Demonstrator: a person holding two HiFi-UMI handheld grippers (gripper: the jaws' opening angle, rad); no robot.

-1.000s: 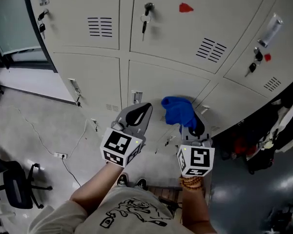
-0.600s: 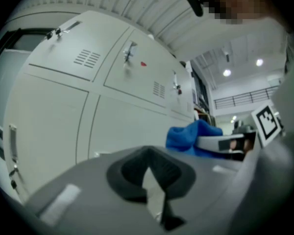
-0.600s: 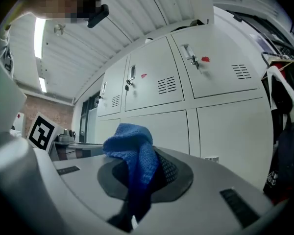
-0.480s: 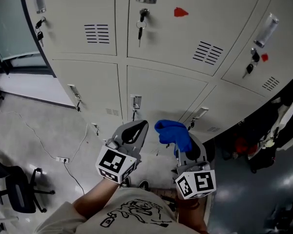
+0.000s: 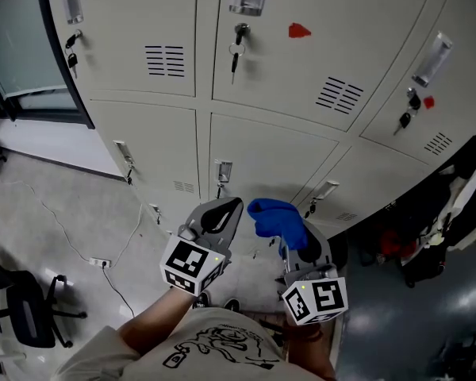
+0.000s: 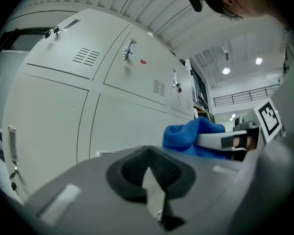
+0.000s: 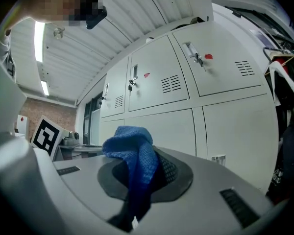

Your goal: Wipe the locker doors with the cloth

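cloth [image 5: 276, 217] | clamped in right hand-held gripper [image 5: 296, 239] | lower than a second ago

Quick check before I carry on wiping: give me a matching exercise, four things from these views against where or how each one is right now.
Things:
1. cloth
2. left gripper
3. chair
4. keys

States or places:
a. hanging from the lock of an upper locker door
b. on the floor, far left
c. clamped in the right gripper
d. shut, nothing in it

Pairs: 1-c, 2-d, 3-b, 4-a
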